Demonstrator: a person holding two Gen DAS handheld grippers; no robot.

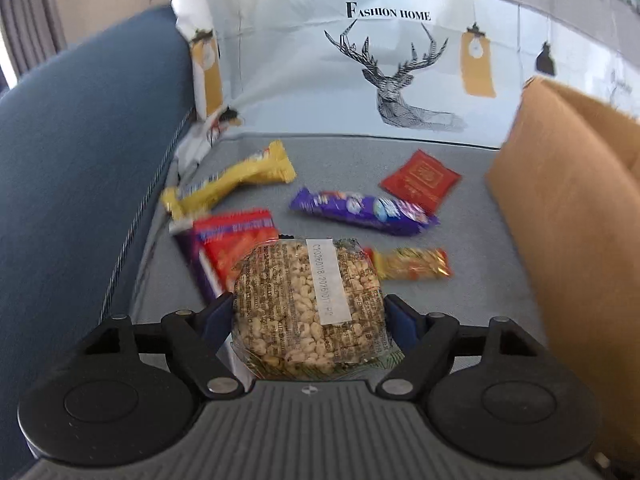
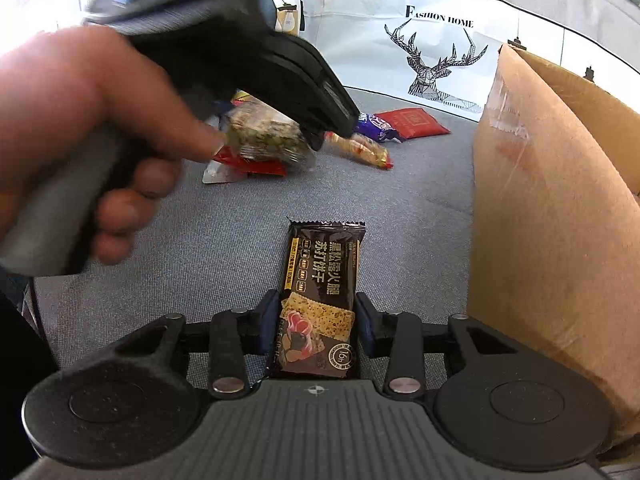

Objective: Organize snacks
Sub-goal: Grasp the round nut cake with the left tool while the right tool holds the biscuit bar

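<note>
We find the left gripper (image 1: 309, 312) clasping a round puffed-rice cake (image 1: 308, 308) in clear wrap, both blue pads against its sides. The right gripper (image 2: 316, 320) is clenched on a dark cracker packet (image 2: 320, 300), held just left of the cardboard box (image 2: 552, 220). Further left of the box, on the grey surface (image 1: 360, 140), we note loose snacks: a purple bar (image 1: 362, 210), a red sachet (image 1: 420, 180), a yellow wrapper (image 1: 232, 180) and an orange bar (image 1: 412, 264). A hand (image 2: 80, 128) holds the left tool.

Grey fabric seat (image 1: 460, 320), blue armrest (image 1: 88, 140), deer-print cloth (image 1: 360, 60) behind, curtain (image 1: 32, 12) at left
</note>
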